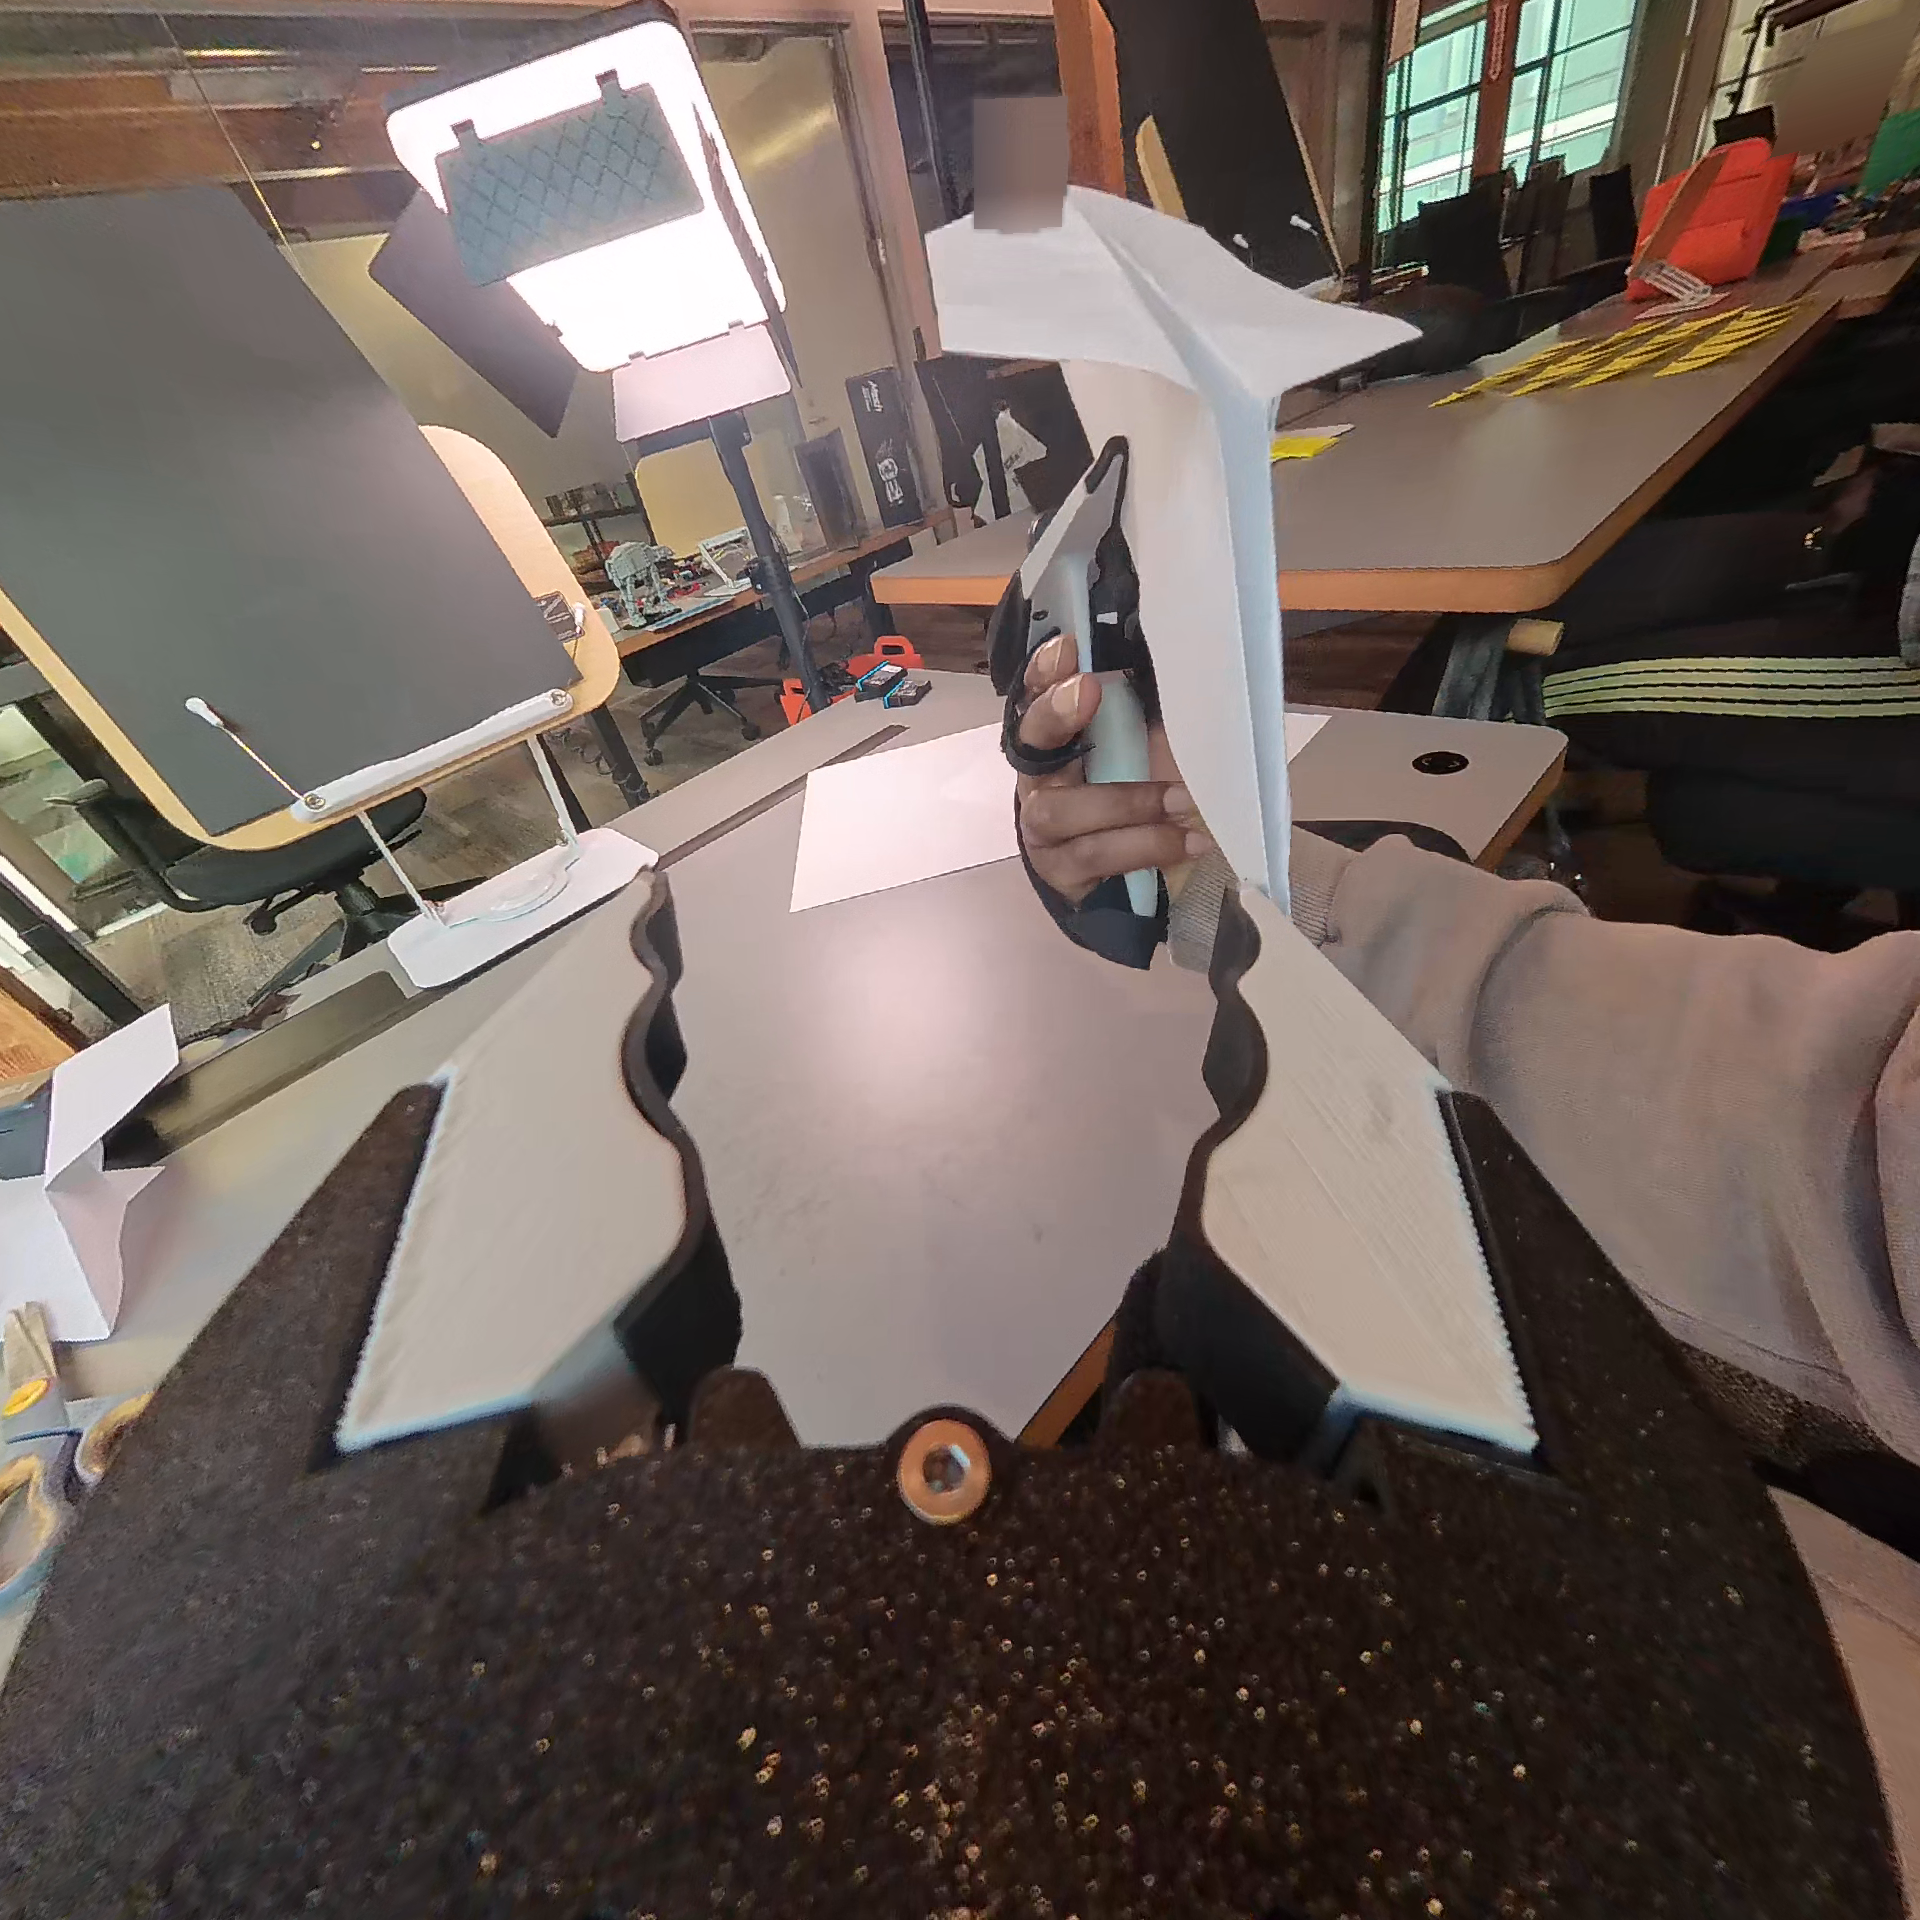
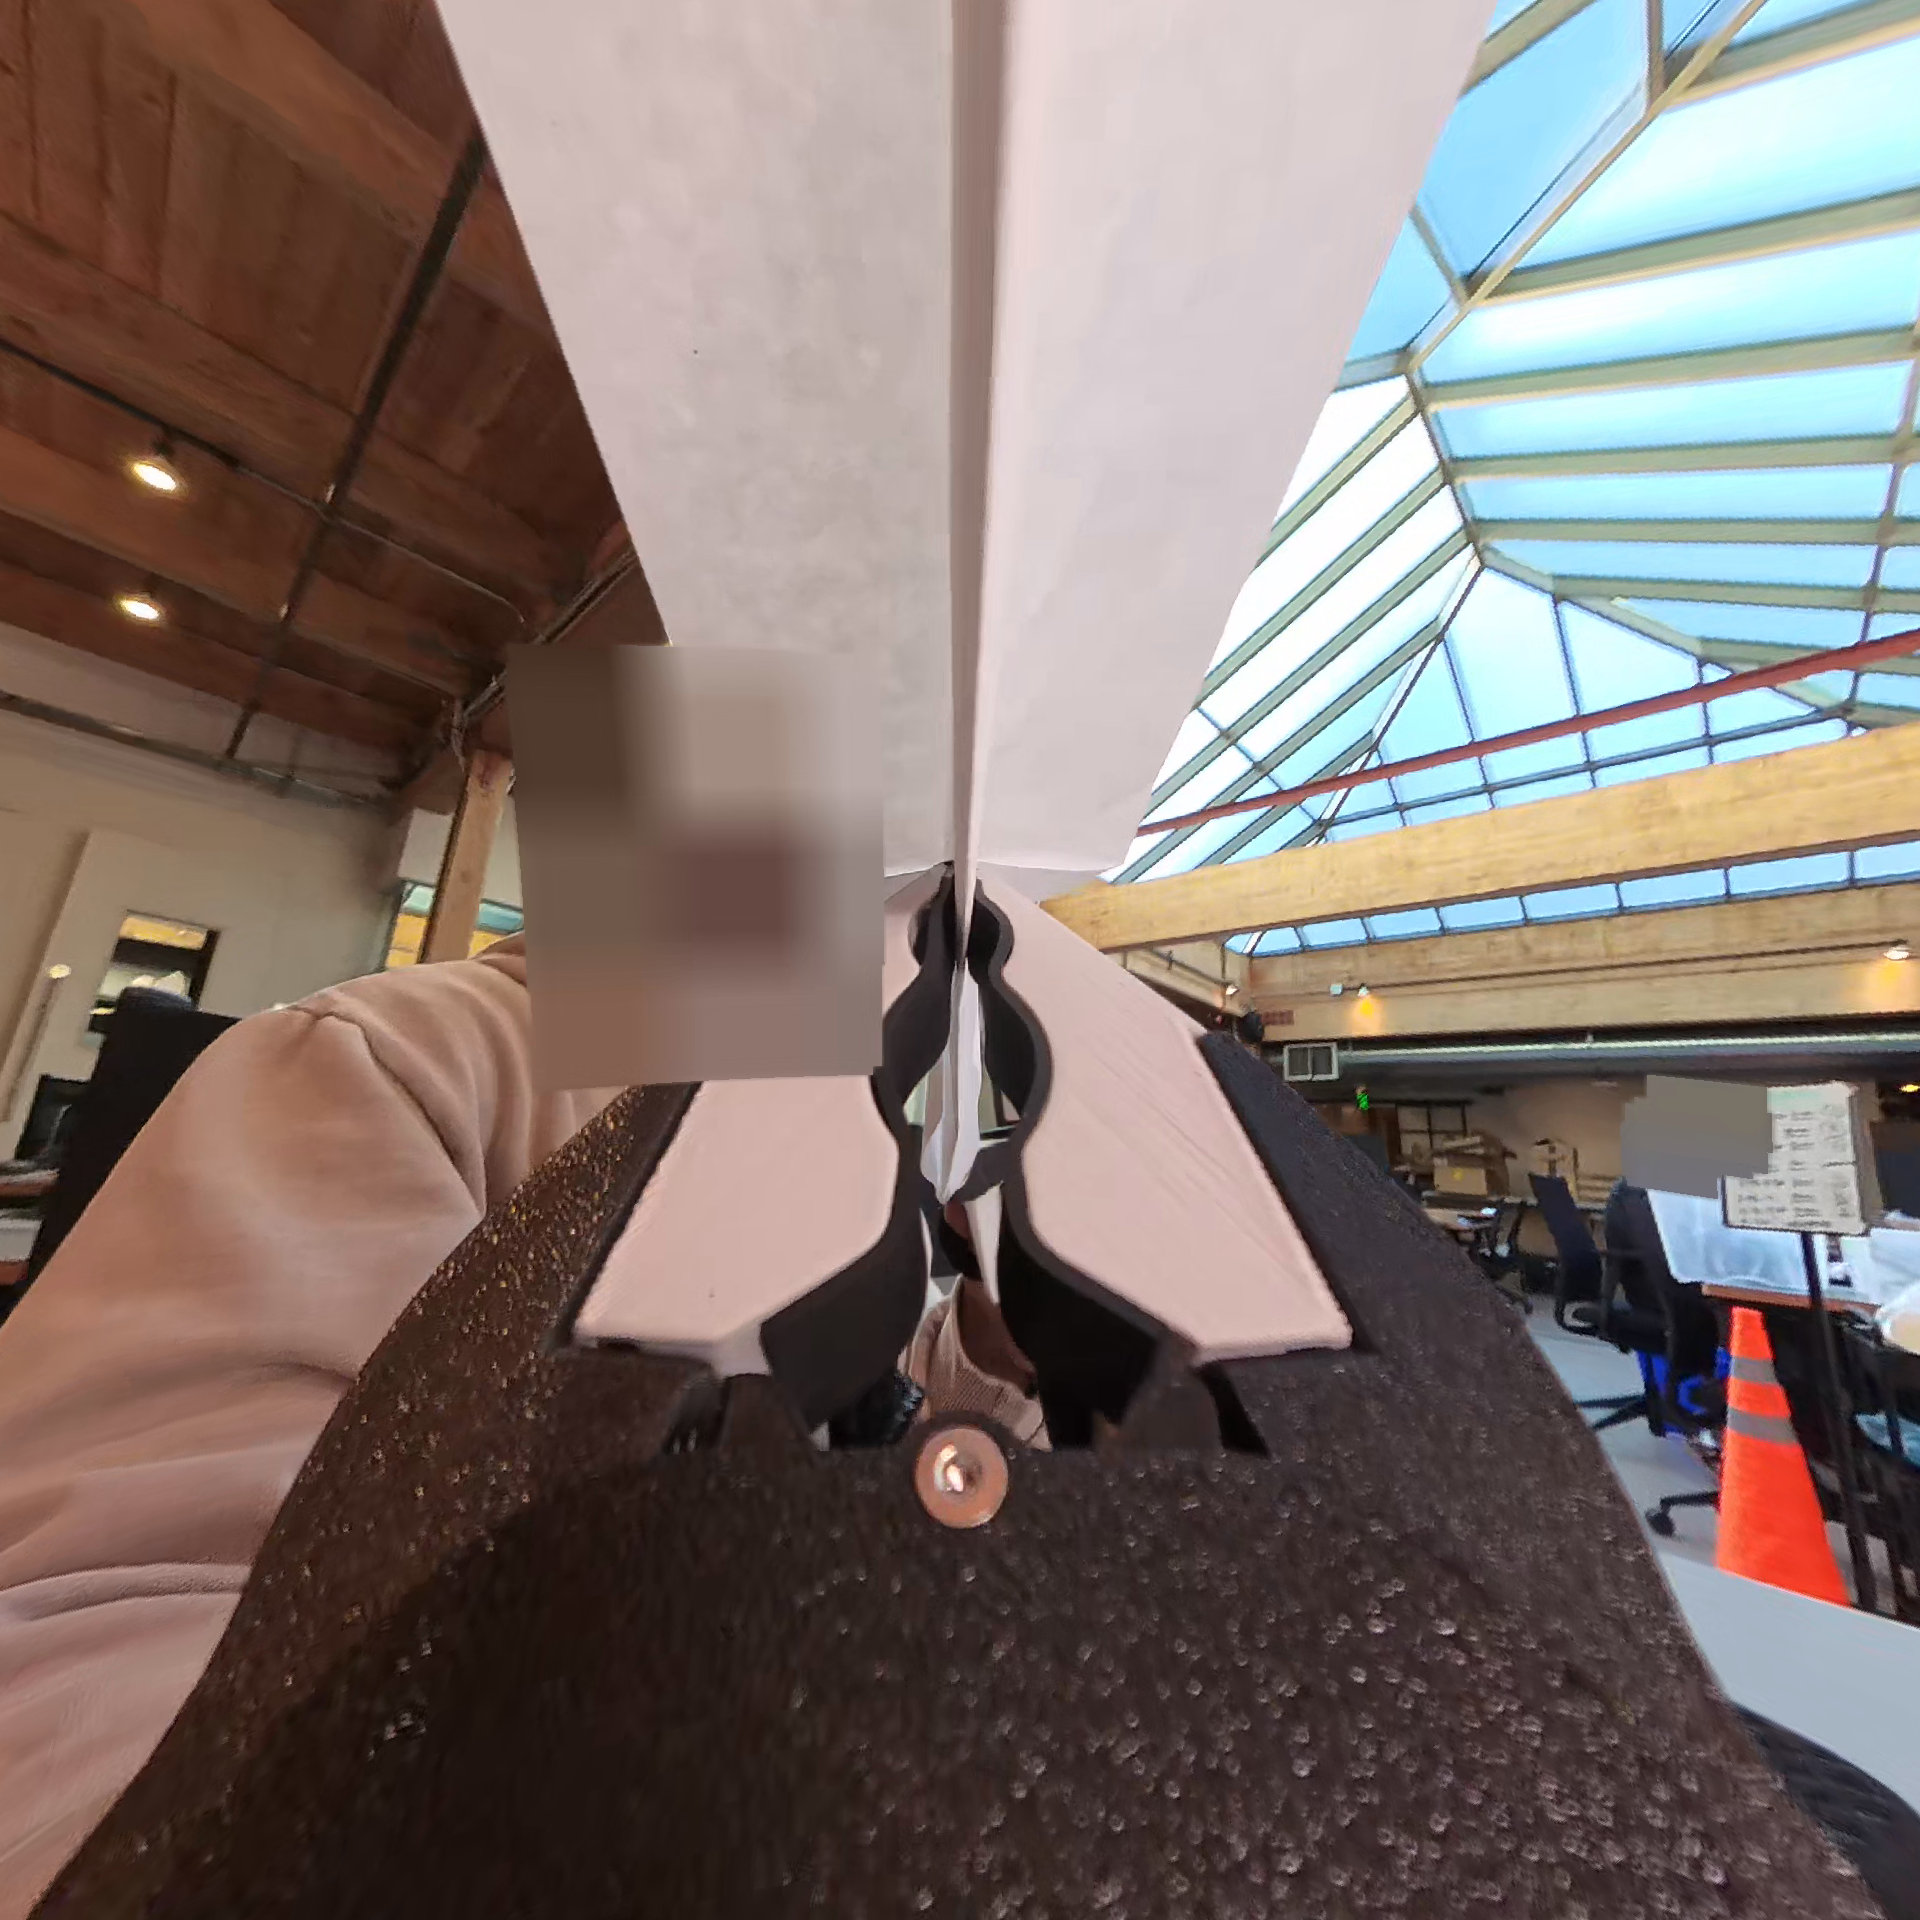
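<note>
White paper, folded into a paper plane [image 2: 935, 416], is pinched along its keel between the black-lined fingers [image 2: 1013, 1029] of the right gripper [image 2: 961, 904], which are clenched tight on it and point upward toward the skylight [image 2: 1662, 364]. The wings spread out above the fingertips. In the left wrist view the same plane [image 1: 1174, 301] stands raised over the bench [image 1: 914, 1091], with a hand [image 1: 1091, 821] wrapped around a pale handle just beside its folded spine and a beige sleeve [image 1: 1621, 1091] running off to the right. The left gripper [image 1: 951, 899] hangs above the bench with its fingers [image 1: 561, 1132] spread wide apart, grasping nothing. A flat white sheet [image 1: 904, 821] lies on the bench beyond them. Farther left, a dark board on a white stand [image 1: 260, 499] leans near the bench edge, a bright light panel [image 1: 613, 208] behind it.
</note>
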`<move>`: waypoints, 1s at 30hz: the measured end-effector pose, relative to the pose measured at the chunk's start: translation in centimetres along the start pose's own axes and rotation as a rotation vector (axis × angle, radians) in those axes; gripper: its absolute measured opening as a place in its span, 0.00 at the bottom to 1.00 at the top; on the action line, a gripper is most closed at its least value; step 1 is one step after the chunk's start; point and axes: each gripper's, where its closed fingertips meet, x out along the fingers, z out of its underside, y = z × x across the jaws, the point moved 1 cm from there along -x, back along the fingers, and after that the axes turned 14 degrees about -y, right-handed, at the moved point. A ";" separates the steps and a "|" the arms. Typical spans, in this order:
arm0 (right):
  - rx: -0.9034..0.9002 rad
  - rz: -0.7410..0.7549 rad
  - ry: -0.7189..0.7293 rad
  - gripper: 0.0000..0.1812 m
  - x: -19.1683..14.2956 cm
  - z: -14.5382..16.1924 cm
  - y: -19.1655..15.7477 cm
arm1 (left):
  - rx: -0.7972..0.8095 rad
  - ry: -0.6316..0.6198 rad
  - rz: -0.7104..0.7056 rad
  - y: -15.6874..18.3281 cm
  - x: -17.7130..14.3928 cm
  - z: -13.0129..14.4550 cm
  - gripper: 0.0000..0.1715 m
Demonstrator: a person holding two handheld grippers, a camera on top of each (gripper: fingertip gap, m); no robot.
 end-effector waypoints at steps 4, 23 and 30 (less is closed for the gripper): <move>-0.030 0.066 0.027 0.00 -0.4 -0.6 0.1 | -0.009 0.009 0.002 -0.2 -0.6 0.2 0.59; -0.453 0.896 -0.059 0.00 7.7 4.1 -3.0 | -0.093 0.234 0.529 -1.0 -1.2 -1.6 0.35; -0.468 1.037 -0.302 0.00 7.3 8.6 -4.2 | -0.033 0.269 0.844 3.3 -1.6 -2.6 0.03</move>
